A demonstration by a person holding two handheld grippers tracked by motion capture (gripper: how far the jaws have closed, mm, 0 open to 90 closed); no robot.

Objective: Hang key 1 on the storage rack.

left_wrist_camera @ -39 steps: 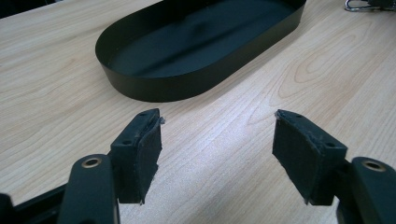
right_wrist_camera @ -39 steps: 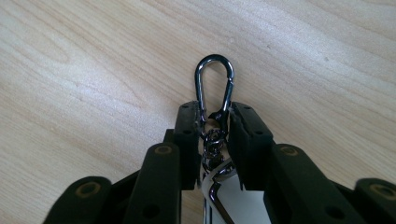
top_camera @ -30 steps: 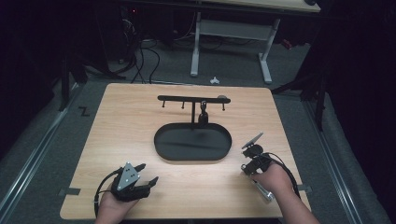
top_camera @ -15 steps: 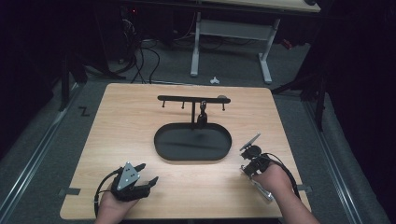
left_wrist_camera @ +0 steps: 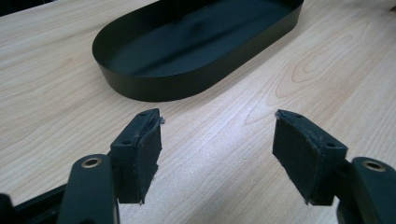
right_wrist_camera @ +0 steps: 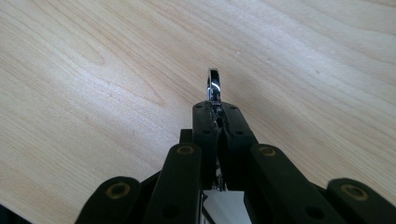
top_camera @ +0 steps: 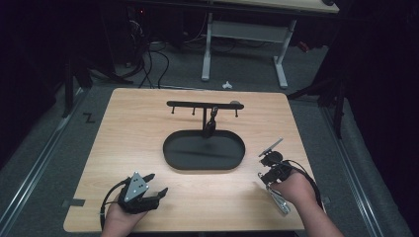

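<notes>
My right gripper (top_camera: 264,177) rests near the table's right front and is shut on a thin shiny metal utensil. In the right gripper view the jaws (right_wrist_camera: 218,116) pinch it, and its rounded chrome end (right_wrist_camera: 213,85) sticks out past the tips, just above the wood. A silvery part of the utensil (top_camera: 278,200) lies under the hand. My left gripper (top_camera: 157,185) sits at the left front, open, with nothing between its pads (left_wrist_camera: 144,149). A black oval tray (top_camera: 170,153) (left_wrist_camera: 140,86) lies in the middle of the table.
Behind the tray stands a black rack (top_camera: 202,104) with small hooks; one dark item (top_camera: 212,118) hangs from it. The wooden table (top_camera: 128,128) has dark floor, cables and a desk frame (top_camera: 207,49) beyond its far edge.
The right hand has shifted slightly near the table's right front. The left hand and gripper have not moved.
</notes>
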